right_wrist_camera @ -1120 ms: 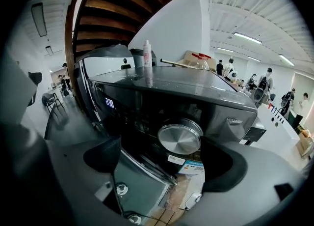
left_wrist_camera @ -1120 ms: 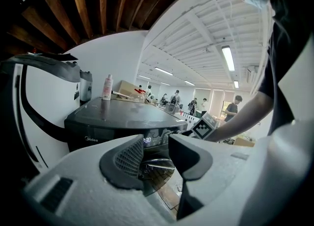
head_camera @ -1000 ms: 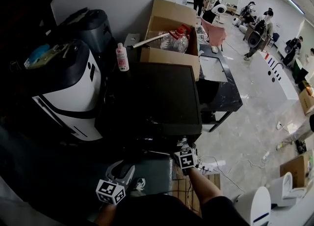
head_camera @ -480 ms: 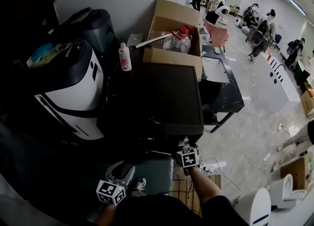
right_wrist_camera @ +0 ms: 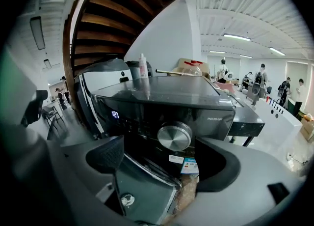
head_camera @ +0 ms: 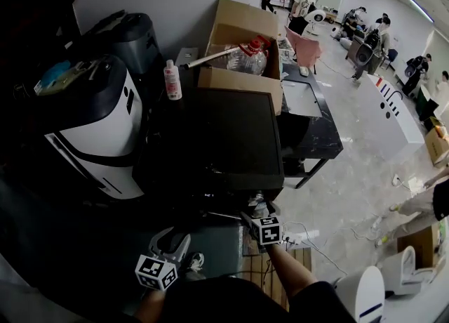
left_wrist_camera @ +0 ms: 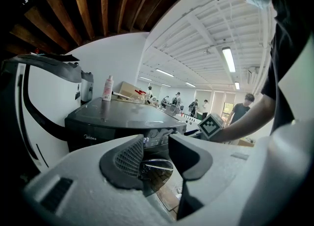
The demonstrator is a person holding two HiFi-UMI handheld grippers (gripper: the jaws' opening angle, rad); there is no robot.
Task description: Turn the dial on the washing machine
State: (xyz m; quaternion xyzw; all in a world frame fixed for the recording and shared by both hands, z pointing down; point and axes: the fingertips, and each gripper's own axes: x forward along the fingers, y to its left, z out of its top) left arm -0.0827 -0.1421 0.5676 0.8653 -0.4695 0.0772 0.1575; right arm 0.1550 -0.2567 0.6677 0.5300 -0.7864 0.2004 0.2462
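Right claw [right_wrist_camera: 162, 158], jaws spread wide and just then closing slightly, faced the round silver dial [right_wrist_camera: 174, 136] on the front panel of the dark washing machine [right_wrist_camera: 162, 95]. The dial lay in line with the gap but beyond the pads, untouched. Left claw [left_wrist_camera: 157, 154], lower and further left in the head view, held its jaws apart with nothing gripped, pointing at the machine's front. A white bottle [head_camera: 170, 80] stood near the machine's back left corner, beside an open cardboard box [head_camera: 238, 27].
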